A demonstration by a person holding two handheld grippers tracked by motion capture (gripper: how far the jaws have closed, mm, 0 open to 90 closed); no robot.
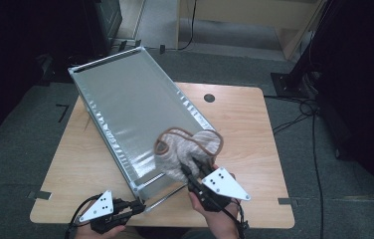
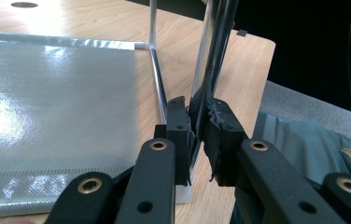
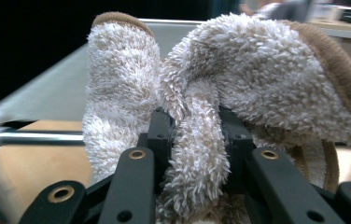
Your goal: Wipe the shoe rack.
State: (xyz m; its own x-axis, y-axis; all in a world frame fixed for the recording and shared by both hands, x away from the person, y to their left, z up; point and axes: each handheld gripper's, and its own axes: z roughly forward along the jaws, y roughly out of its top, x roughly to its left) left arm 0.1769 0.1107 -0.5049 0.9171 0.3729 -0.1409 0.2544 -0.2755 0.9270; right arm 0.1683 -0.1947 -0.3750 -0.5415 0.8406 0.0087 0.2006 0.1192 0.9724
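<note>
Hand-held grippers, 2: right [image 1: 193, 164] clamps 1 towel [image 1: 187, 149], left [image 1: 140, 205] pinches 1 tray's [image 1: 125, 99] frame rod.

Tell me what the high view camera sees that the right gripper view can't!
High view: the whole wooden table, the left gripper with its fingers shut on the tray's metal bar, and the dark floor.
Right gripper view: up close, the towel's fluffy loops bunched between black fingers.
Both: the right gripper pinching the towel over the silver tray.
</note>
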